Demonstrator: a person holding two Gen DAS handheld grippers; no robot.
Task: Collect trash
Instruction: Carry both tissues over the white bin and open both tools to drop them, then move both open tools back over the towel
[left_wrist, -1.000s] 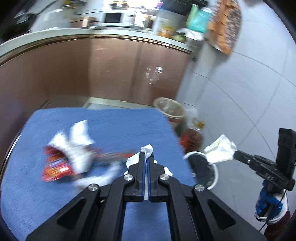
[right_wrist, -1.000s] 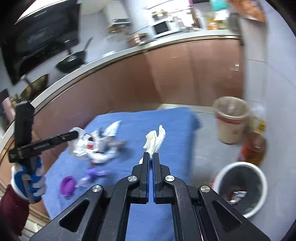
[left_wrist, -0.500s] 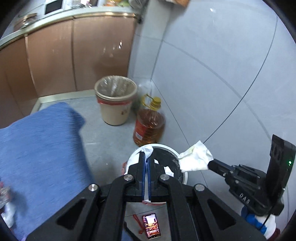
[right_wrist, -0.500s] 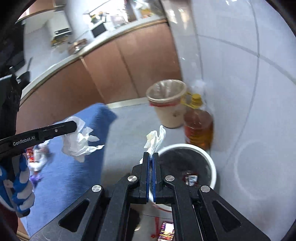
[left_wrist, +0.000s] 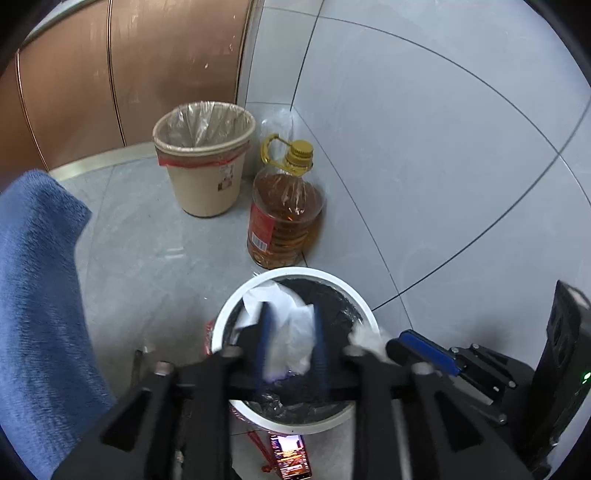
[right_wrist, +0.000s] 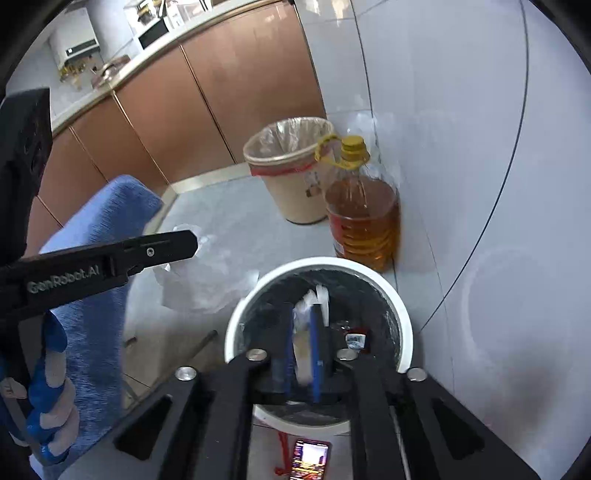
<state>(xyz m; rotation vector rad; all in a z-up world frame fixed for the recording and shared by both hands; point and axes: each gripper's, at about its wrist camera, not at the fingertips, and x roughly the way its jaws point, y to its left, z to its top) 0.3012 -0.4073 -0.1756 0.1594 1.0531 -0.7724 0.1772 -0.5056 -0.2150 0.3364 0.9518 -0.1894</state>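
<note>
A: Left tongs (left_wrist: 290, 345) first. What have I got?

B: Half a second back my left fingers were clamped flat on a tissue. Now they stand apart, released, with the tissue (left_wrist: 286, 328) loose in the gap between them. Blurred, so I can't tell whether it touches either finger.

A: And what's under it?

B: The white bin (left_wrist: 365, 314), black-lined, directly beneath the fingertips. It sat further ahead of them before; now its rim runs all round the tips.

A: Right tongs (right_wrist: 300, 349)?

B: Same change. They were pinched on a second tissue; now the blue pads are parted. The second tissue (right_wrist: 308, 321) sits between them, smeared, over the bin's (right_wrist: 404, 317) dark inside. A small red-and-white wrapper (right_wrist: 356, 339) lies on the bin floor just right of my right fingertips.

A: Anything else around?

B: Beyond the bin, ahead of both tongs: an oil jug (left_wrist: 286, 214) with a yellow cap, and left of it a beige bin (left_wrist: 205, 162) with a clear liner. The blue cloth (left_wrist: 37, 295) edge is off to the left; it filled more of the view one second ago, trash pile included. A phone (left_wrist: 291, 456) lies lit on the floor just below the white bin.

A: Do the tongs see each other?

B: Yes. From the left camera, the right tongs enter at the bin's right rim.
</note>
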